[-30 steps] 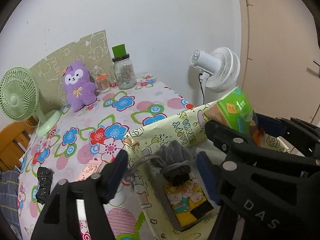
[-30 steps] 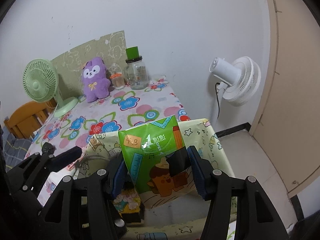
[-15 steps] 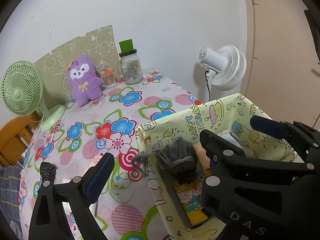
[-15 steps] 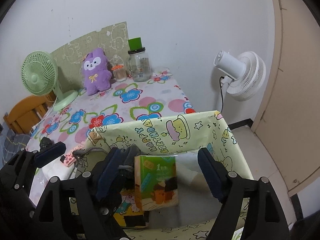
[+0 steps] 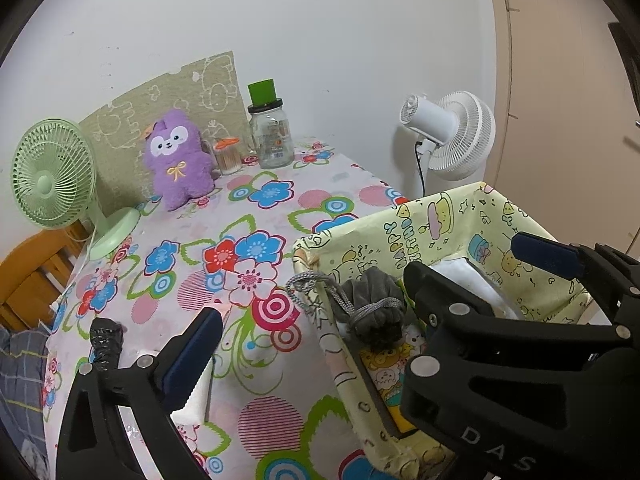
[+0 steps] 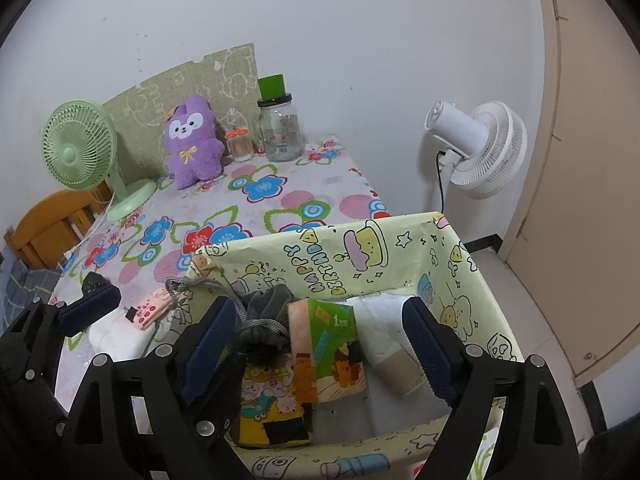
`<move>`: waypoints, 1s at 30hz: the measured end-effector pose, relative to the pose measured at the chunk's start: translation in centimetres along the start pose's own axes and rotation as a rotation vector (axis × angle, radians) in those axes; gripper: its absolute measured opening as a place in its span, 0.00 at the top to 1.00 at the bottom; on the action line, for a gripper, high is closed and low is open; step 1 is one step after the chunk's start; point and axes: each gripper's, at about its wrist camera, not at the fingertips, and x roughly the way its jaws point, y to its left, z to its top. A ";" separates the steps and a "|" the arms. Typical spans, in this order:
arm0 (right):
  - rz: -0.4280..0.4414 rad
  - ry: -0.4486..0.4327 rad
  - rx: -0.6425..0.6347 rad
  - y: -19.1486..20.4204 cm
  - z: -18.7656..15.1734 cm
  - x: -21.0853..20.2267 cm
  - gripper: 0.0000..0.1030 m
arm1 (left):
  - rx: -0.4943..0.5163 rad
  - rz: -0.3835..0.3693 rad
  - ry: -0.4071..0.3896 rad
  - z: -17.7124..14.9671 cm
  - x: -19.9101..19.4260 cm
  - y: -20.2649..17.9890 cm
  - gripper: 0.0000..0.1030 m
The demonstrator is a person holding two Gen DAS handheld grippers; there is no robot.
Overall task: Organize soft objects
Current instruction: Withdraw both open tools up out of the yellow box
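A green tissue pack (image 6: 324, 344) lies in the yellow cartoon-print box (image 6: 360, 248) between a grey drawstring pouch (image 6: 268, 308) and a white paper roll (image 6: 384, 328). My right gripper (image 6: 320, 328) hangs just above the pack; its jaws are opening and the pads stand clear of it. My left gripper (image 5: 312, 304) straddles the box's (image 5: 400, 224) left wall beside the pouch (image 5: 372, 296), with its jaws opening and gripping nothing. A purple plush (image 5: 176, 160) sits upright at the table's back. A white soft bundle (image 6: 116, 336) lies on the tablecloth left of the box.
A green fan (image 5: 52, 184), a glass jar (image 5: 272, 136) and a small toothpick pot (image 5: 228, 156) stand along the back. A white fan (image 6: 476, 148) stands off the table's right edge near a door. A wooden chair (image 6: 48, 224) is at the left, a pink item (image 6: 150, 308) by the box.
The right gripper's jaws spread and the green tissue pack dropped from between them into the box. The left gripper's jaws widened too. Both hands stayed nearly in place.
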 end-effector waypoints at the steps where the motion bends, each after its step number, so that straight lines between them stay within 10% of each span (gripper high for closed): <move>1: 0.000 -0.002 0.000 0.0 0.0 -0.1 0.14 | -0.001 0.001 -0.003 0.0 -0.2 0.1 0.00; 30: 0.006 -0.124 -0.025 4.6 0.0 -6.1 0.10 | -0.009 0.021 -0.109 -0.9 -6.2 3.4 0.00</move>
